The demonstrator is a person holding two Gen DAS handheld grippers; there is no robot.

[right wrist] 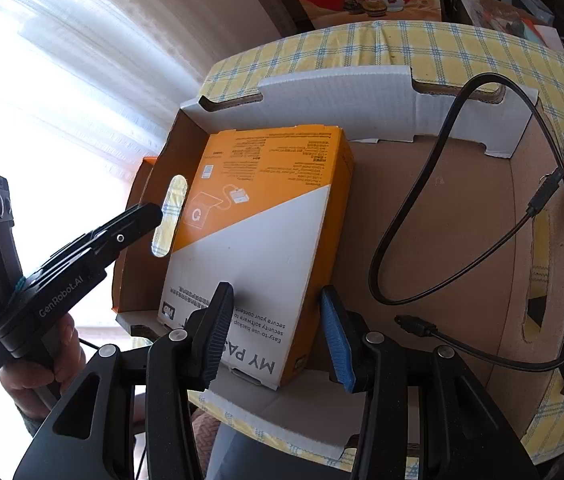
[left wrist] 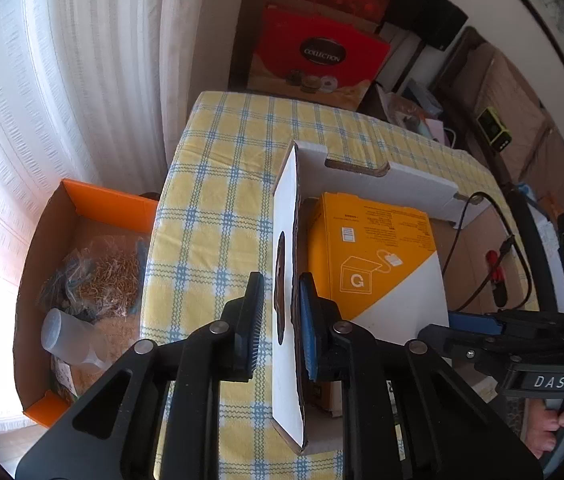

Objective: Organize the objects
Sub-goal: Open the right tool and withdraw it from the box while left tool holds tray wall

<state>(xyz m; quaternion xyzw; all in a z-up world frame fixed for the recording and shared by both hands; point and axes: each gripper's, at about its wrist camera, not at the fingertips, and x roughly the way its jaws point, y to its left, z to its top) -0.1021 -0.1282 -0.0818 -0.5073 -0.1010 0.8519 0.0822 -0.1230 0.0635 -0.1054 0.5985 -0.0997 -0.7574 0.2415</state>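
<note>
Pinched between the left gripper (left wrist: 278, 312) pads is the cardboard tray (right wrist: 362, 92) side wall; inside that tray, against this wall, the orange box (right wrist: 266, 216) is clamped by the right gripper (right wrist: 276, 328) — placement appears underway, release being required next.

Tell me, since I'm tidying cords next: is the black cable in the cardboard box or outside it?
In. The black cable loops across the floor of the cardboard box, beside the orange package.

A red gift box (left wrist: 322, 54) stands behind the checked tablecloth (left wrist: 218, 184), beside white curtains (left wrist: 62, 80)
</note>
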